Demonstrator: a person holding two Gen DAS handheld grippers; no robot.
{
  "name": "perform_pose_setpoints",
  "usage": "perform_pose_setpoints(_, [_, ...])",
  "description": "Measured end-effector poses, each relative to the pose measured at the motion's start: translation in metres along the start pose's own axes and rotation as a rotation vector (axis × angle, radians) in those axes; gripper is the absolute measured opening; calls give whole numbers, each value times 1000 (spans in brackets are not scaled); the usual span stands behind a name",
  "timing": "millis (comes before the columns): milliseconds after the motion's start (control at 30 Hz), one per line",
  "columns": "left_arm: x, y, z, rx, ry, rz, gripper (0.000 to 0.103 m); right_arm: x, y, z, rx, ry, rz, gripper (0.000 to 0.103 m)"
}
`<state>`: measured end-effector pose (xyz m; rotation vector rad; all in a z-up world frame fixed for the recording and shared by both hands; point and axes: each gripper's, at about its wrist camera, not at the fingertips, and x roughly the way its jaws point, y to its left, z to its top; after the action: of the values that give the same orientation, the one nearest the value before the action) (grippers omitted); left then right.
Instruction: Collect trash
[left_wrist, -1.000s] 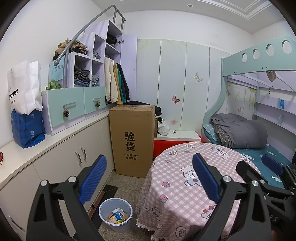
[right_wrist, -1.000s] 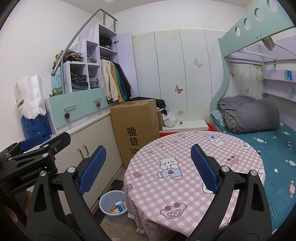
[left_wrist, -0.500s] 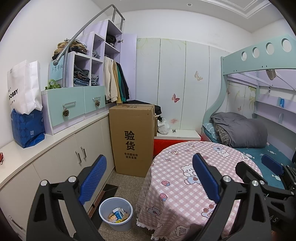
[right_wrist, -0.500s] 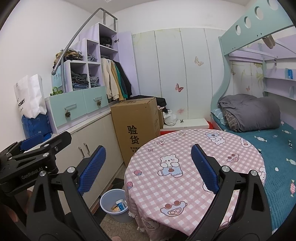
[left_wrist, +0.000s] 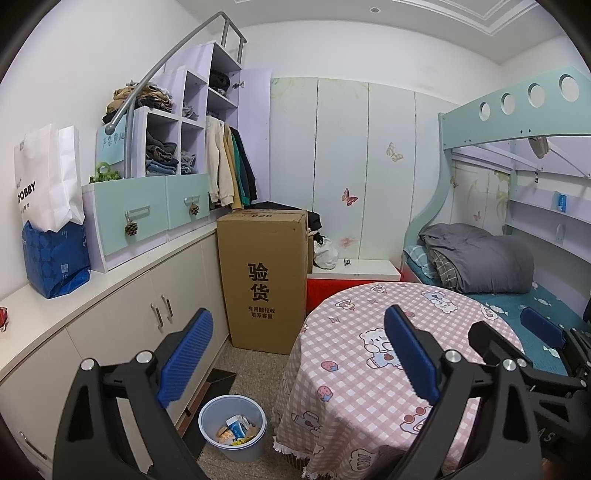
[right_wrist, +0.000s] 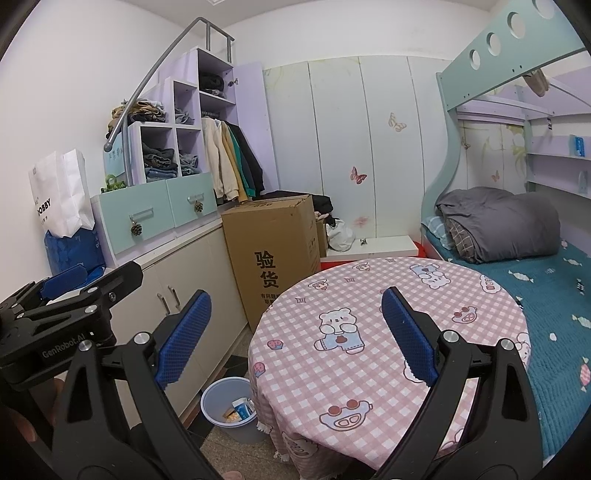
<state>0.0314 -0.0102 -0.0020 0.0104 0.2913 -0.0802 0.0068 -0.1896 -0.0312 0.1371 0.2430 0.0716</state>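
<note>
Both cameras sit above and behind their own tool, looking forward and slightly down across the room toward the far wardrobe wall. The left view stands further left, with the bin (left_wrist: 232, 428) near its lower middle and the right tool (left_wrist: 541, 328) at its right edge. The right view hangs over the round counter (right_wrist: 388, 332), with the left tool (right_wrist: 64, 278) at its left edge. Both share the cardboard box (left_wrist: 264, 280), bin and bunk bed (right_wrist: 517, 236).
</note>
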Motion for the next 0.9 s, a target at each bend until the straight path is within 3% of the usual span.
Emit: perform_pose_setpoints(900, [2, -2, 1, 11, 13, 1, 93, 4, 0, -1, 20, 8, -5, 93])
